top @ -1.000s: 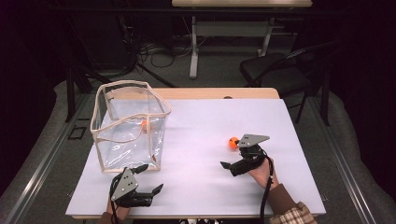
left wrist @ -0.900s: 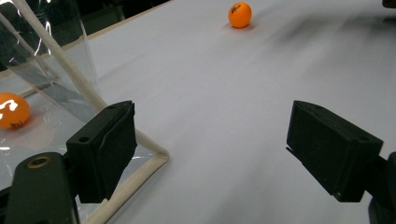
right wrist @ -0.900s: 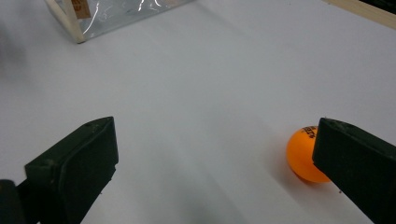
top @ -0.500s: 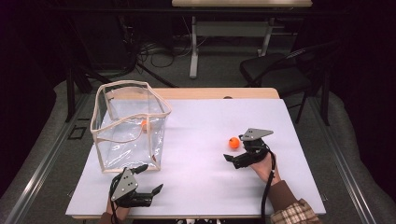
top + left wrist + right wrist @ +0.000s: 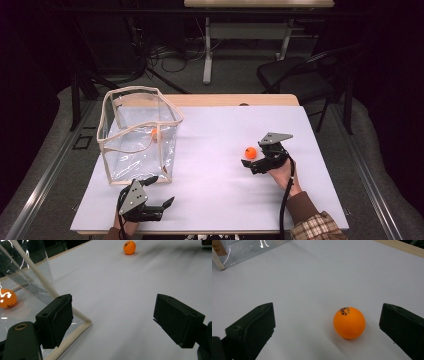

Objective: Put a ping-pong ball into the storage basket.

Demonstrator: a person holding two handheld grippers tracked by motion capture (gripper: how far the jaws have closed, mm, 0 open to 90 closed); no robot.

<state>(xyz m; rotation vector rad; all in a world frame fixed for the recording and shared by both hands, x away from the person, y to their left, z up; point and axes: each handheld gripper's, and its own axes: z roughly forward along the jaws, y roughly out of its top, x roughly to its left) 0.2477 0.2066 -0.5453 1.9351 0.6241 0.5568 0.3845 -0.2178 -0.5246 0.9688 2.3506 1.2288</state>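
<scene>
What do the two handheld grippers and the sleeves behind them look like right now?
Both the left gripper and the right gripper are black, each with two blocky, flat-faced jaws and a grey three-cornered plate on top. A black cable trails from the right one along the forearm. The right arm wears a plaid sleeve over a brown cuff.

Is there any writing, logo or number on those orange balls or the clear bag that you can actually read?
Orange ball on the table: a small dark printed logo near its top, too small and blurred to read.
Orange ball inside the clear bag: a dark mark low on it, unreadable.
Clear bag: a brownish tag at its corner in the right gripper view, with a mark that is too blurred to read.
Nothing else carries text.
</scene>
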